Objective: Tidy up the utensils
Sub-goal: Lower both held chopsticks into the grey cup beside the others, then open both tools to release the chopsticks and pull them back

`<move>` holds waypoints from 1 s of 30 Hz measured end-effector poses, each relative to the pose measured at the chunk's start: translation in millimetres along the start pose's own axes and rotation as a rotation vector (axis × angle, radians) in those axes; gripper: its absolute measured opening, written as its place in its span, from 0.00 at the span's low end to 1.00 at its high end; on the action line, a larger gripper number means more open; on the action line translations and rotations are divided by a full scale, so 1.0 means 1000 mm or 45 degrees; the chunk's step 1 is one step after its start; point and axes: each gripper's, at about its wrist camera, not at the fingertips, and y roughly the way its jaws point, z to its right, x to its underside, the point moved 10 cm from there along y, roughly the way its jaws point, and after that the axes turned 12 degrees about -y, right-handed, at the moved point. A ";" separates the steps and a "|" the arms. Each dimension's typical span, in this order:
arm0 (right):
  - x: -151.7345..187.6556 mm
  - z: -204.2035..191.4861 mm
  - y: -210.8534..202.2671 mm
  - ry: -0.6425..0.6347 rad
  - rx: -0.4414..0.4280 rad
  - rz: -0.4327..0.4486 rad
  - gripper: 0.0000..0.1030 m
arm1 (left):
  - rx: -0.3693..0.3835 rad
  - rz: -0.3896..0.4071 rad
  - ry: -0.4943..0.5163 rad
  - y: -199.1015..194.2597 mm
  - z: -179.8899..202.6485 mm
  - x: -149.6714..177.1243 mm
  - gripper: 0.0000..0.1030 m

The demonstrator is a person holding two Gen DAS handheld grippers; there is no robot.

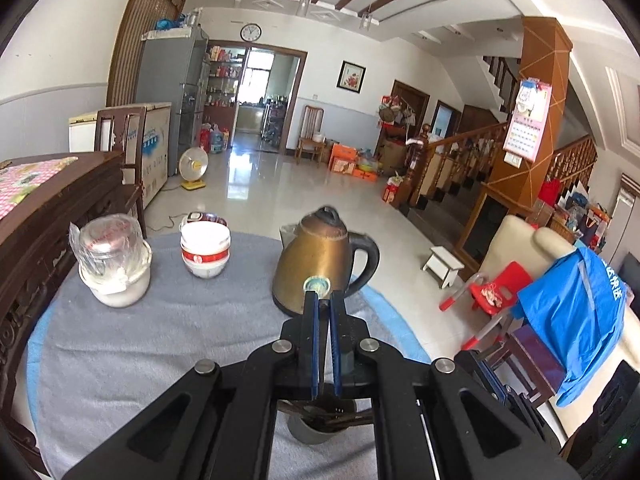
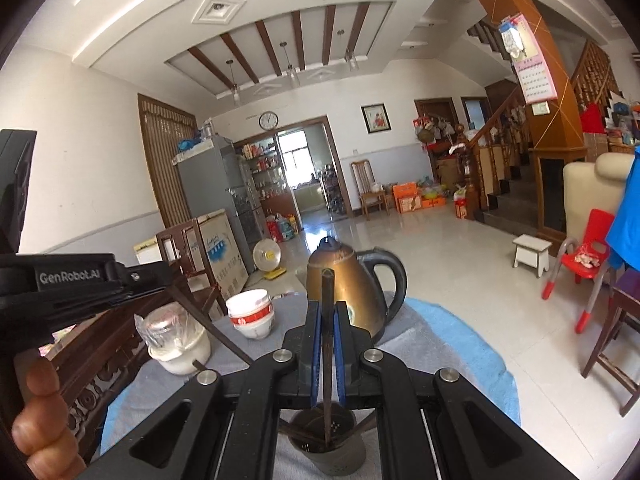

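Note:
My right gripper (image 2: 328, 304) is shut on a dark brown chopstick (image 2: 327, 312), held upright with its lower end inside a grey utensil holder (image 2: 328, 450) on the cloth-covered table. Other dark sticks lean in that holder. My left gripper (image 1: 323, 300) is shut on a thin utensil with a pale green round end (image 1: 317, 283), above the same holder (image 1: 320, 430). The left gripper's body (image 2: 72, 284) shows at the left of the right wrist view, with a dark stick slanting down from it.
A brass kettle (image 1: 320, 264) stands just beyond both grippers. Stacked white and red bowls (image 1: 205, 250) and a wrapped jar on a white pot (image 1: 114, 264) stand at the far left. A dark wooden cabinet (image 1: 52, 216) borders the table's left. The table's right edge (image 1: 400, 320) drops to the floor.

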 end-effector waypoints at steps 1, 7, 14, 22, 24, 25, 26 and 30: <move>0.004 0.000 0.002 0.004 -0.009 -0.016 0.06 | -0.009 -0.016 0.005 0.005 -0.001 0.005 0.05; 0.023 0.005 0.009 0.057 -0.042 -0.086 0.06 | -0.044 -0.085 0.018 0.018 -0.012 0.024 0.05; 0.037 0.011 0.007 0.104 -0.060 -0.127 0.06 | -0.059 -0.114 0.022 0.021 -0.019 0.034 0.05; 0.048 0.005 0.007 0.105 -0.068 -0.154 0.06 | -0.060 -0.135 0.020 0.023 -0.023 0.039 0.05; 0.049 0.002 0.009 0.096 -0.070 -0.161 0.06 | -0.063 -0.139 0.023 0.024 -0.023 0.040 0.05; 0.050 0.001 0.010 0.088 -0.070 -0.165 0.06 | -0.063 -0.144 0.025 0.025 -0.024 0.042 0.05; 0.052 -0.001 0.010 0.080 -0.070 -0.169 0.06 | -0.064 -0.150 0.028 0.026 -0.024 0.043 0.05; 0.059 -0.004 0.012 0.058 -0.070 -0.186 0.07 | -0.065 -0.165 0.047 0.027 -0.026 0.047 0.05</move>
